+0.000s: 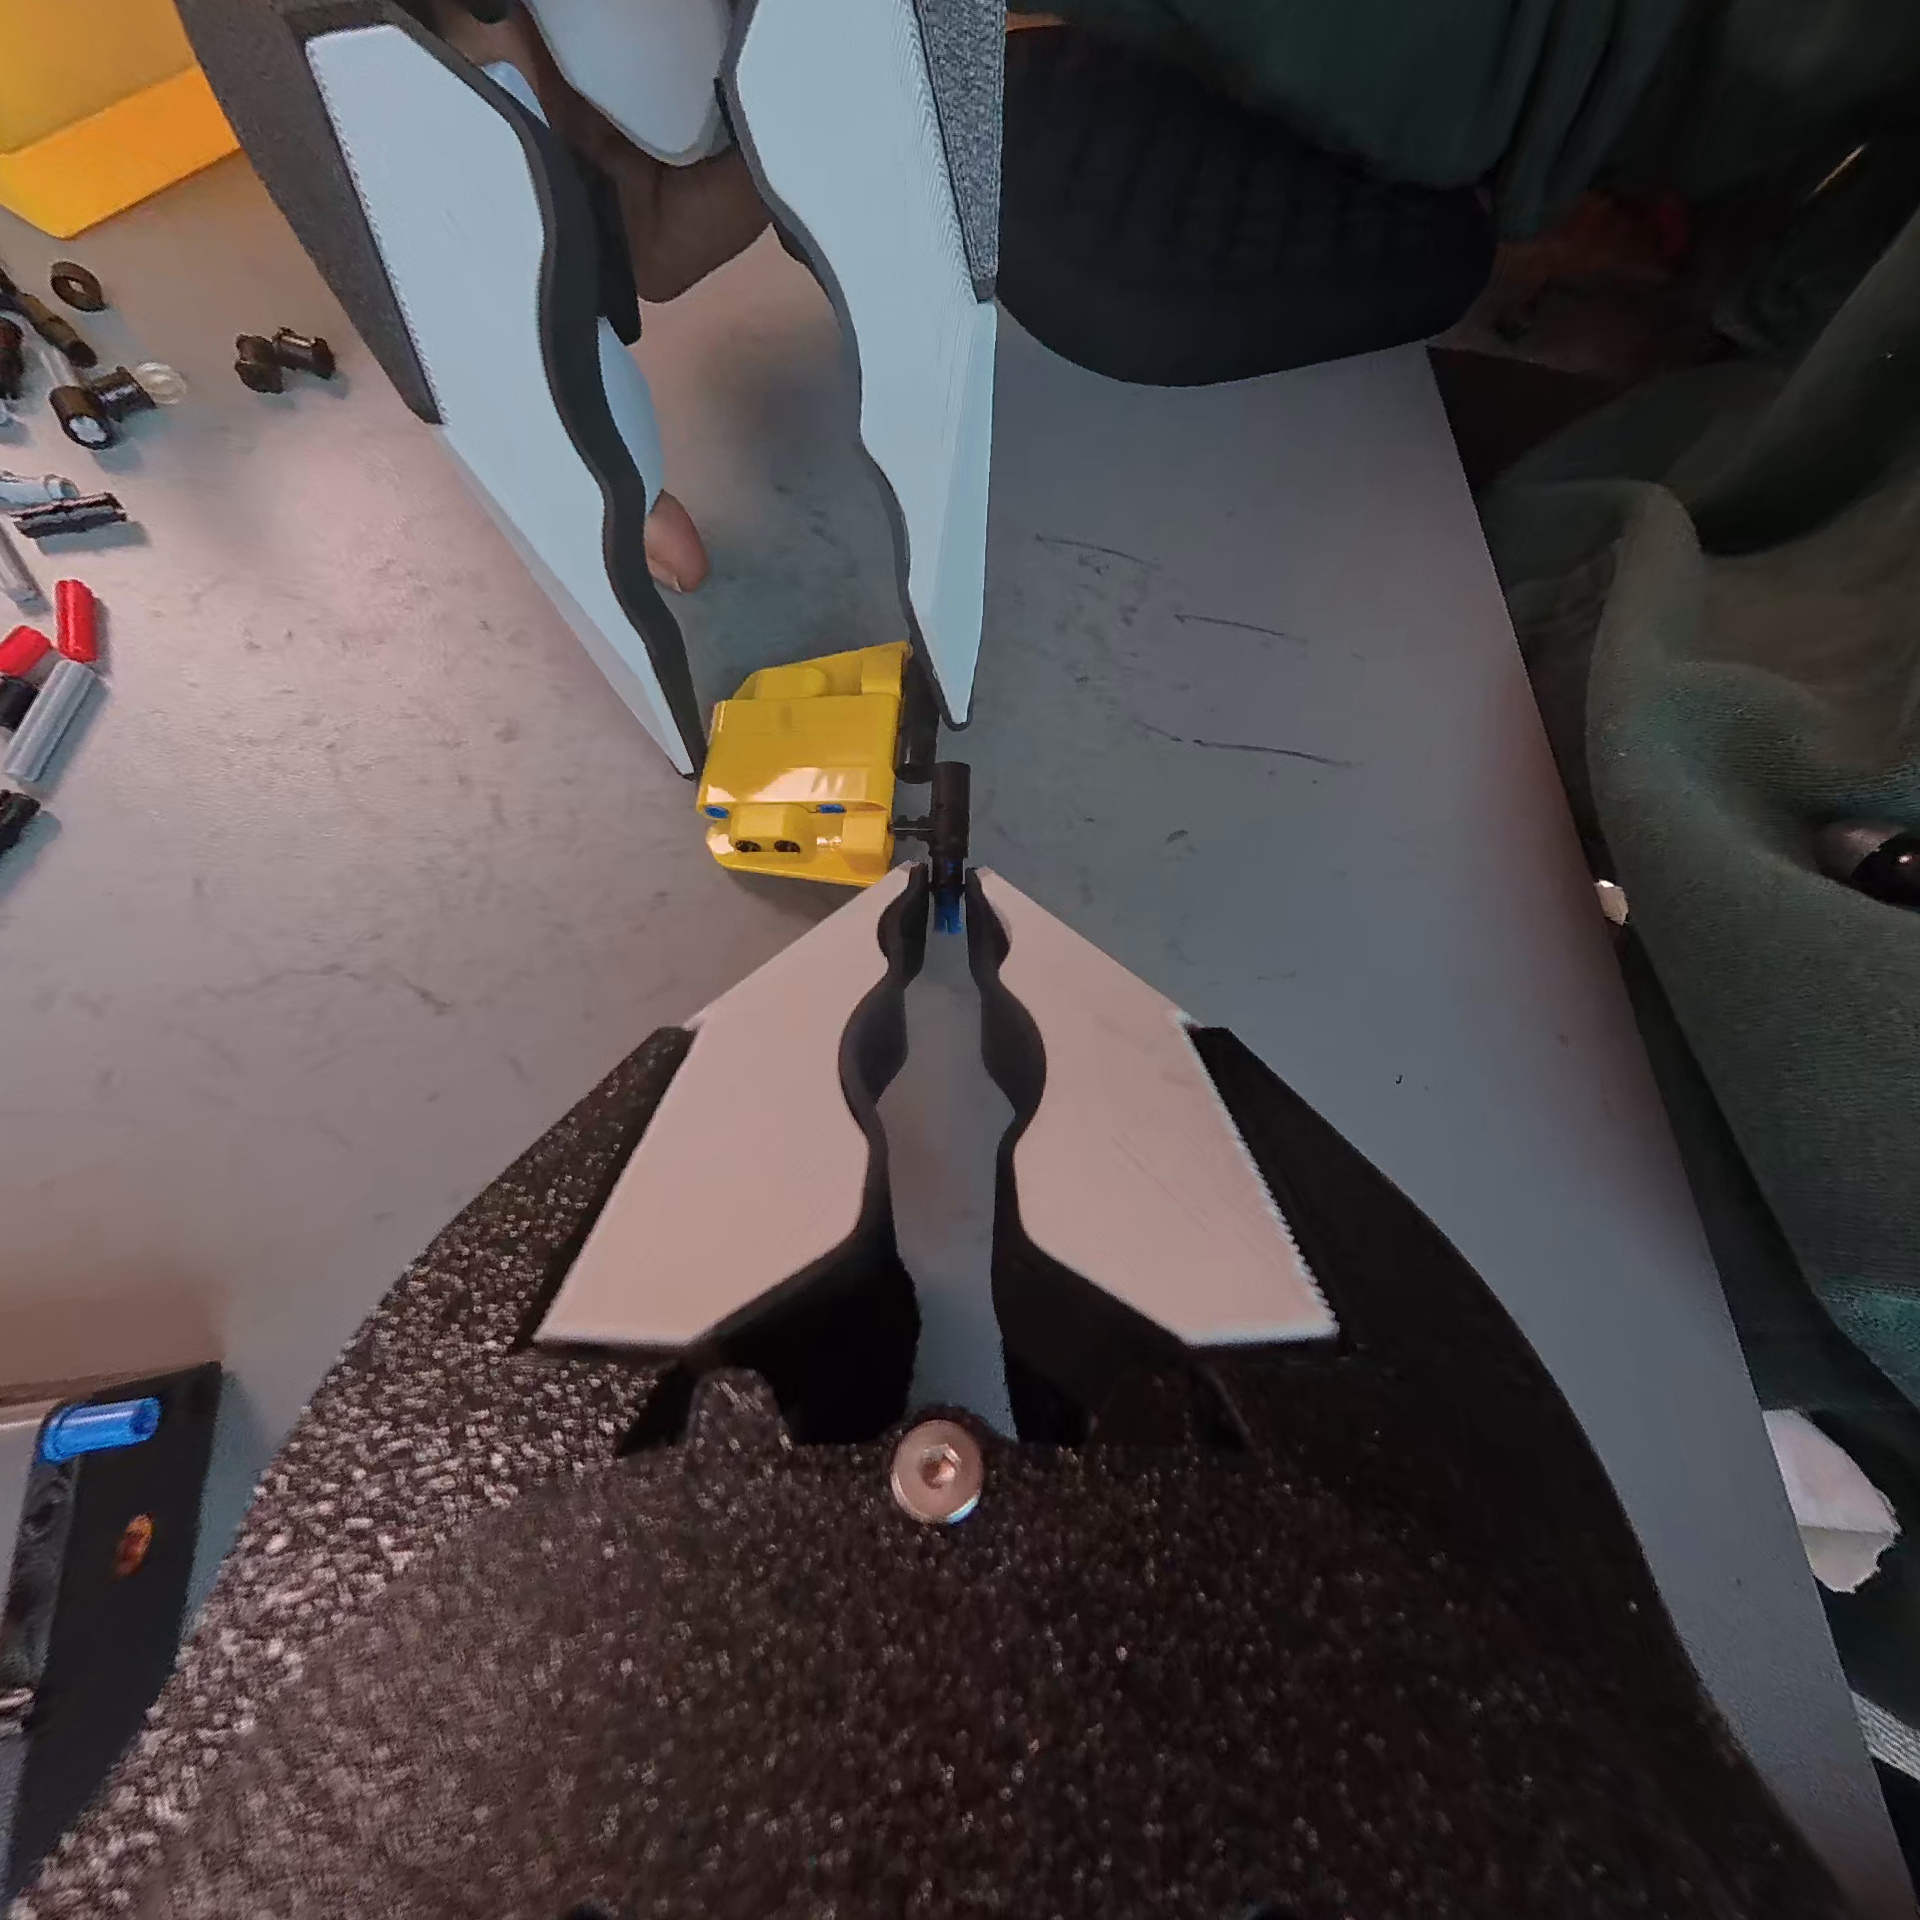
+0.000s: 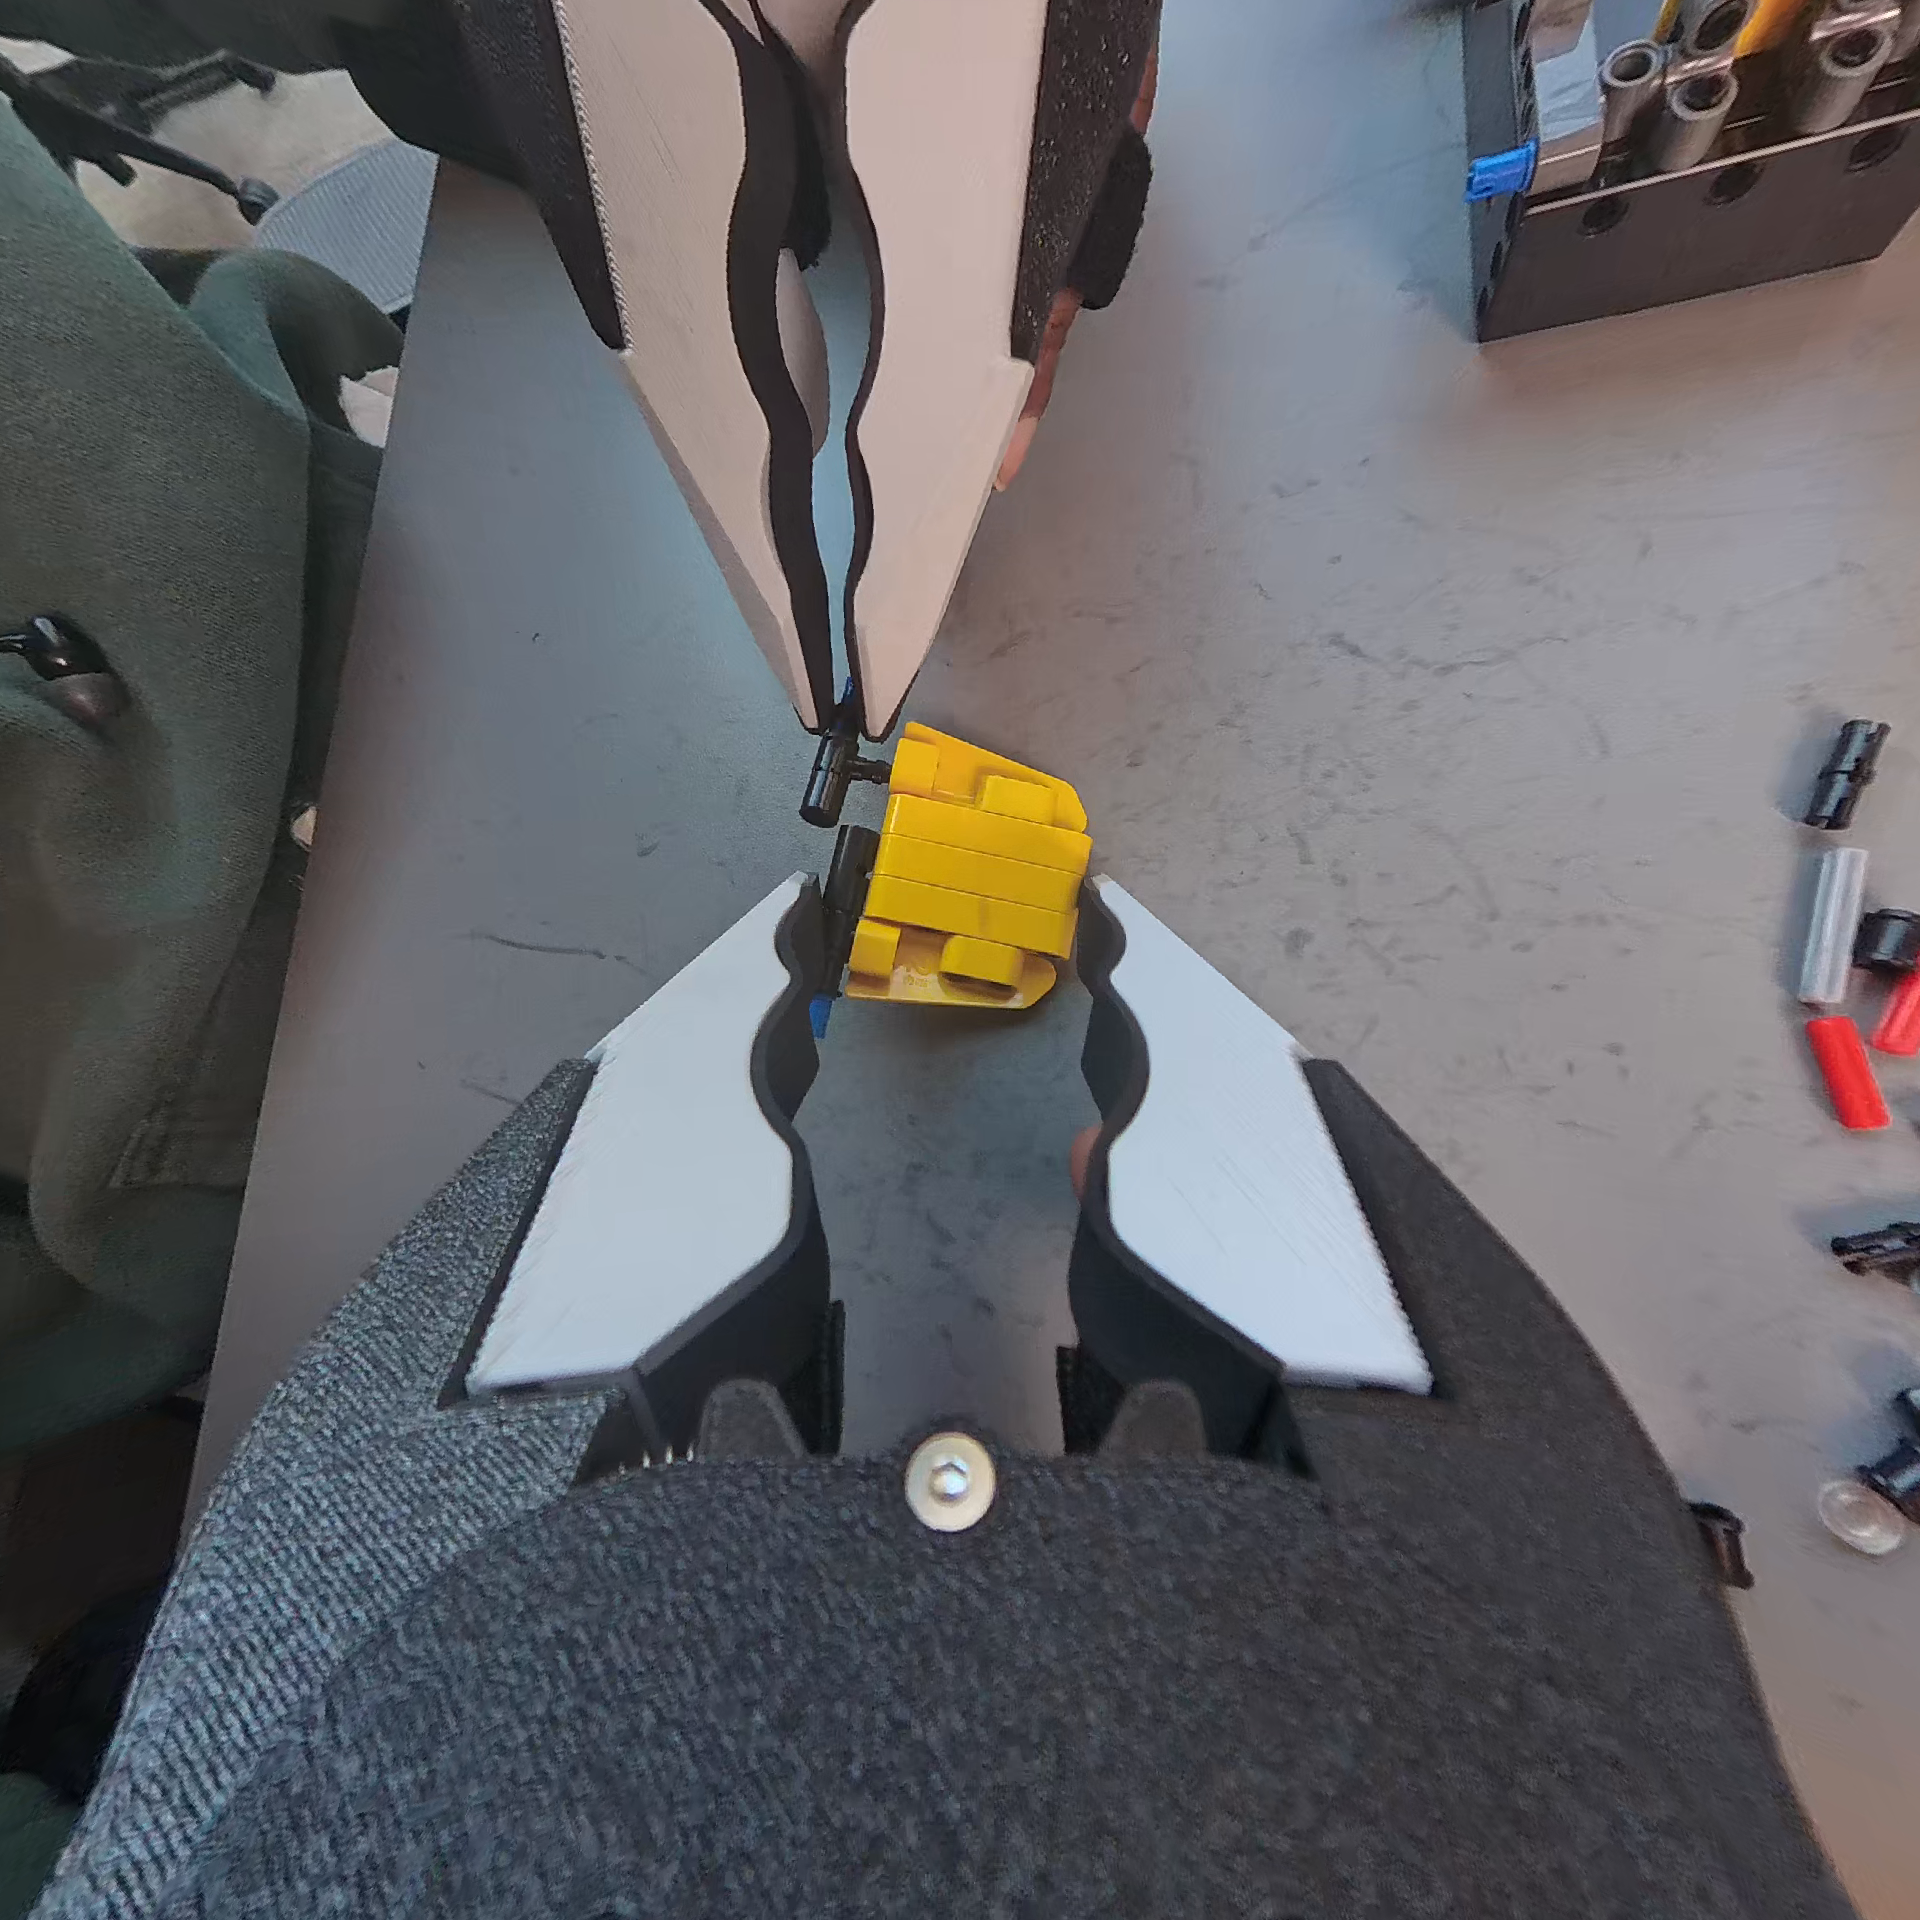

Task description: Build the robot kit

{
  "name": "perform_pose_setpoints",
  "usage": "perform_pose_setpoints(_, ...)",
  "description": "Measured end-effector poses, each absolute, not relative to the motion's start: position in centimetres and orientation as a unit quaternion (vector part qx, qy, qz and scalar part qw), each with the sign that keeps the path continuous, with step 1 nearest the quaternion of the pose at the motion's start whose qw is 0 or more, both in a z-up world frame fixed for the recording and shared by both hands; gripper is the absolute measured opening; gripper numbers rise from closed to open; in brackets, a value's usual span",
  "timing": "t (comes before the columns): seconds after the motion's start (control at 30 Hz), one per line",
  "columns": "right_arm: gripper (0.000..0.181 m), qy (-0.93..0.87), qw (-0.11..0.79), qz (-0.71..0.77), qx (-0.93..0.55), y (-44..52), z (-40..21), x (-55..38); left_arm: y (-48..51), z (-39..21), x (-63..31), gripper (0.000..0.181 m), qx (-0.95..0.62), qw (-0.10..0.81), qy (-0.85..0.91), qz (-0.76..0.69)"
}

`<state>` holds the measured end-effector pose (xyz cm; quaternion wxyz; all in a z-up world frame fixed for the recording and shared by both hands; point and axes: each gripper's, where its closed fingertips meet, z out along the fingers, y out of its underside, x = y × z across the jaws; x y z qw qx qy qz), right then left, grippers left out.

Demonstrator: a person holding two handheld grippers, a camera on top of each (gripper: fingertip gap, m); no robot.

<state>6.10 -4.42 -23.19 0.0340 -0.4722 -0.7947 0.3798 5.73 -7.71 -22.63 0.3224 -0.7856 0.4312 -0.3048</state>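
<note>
Left wrist view: grey scuffed worktop (image 1: 1195,644), loose small parts at left. My left gripper (image 1: 943,896) has its jaws nearly closed, pinching a blue pin (image 1: 945,914) on a black connector (image 1: 948,805) straight ahead, beside the yellow brick assembly (image 1: 805,764).

Right wrist view: right gripper (image 2: 951,914), jaws half open, brackets the assembly's sides; connector axis points toward the left gripper's tips.

A grey, scuffed table (image 2: 1403,644) carries small loose parts along one side: red pegs (image 2: 1847,1070), a grey sleeve (image 2: 1831,925) and black connectors (image 2: 1844,774). A black rack (image 2: 1683,218) of tubes stands at its far corner.
</note>
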Motion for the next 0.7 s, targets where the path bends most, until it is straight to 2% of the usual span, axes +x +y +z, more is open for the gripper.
perform_pose_setpoints(0.7, 0.049, -0.866, 0.121, 0.238, -0.423, -4.4, -24.0, 6.4, -7.9, -24.1, 5.9, 0.006, -0.808, 0.297, 0.444, -0.248)
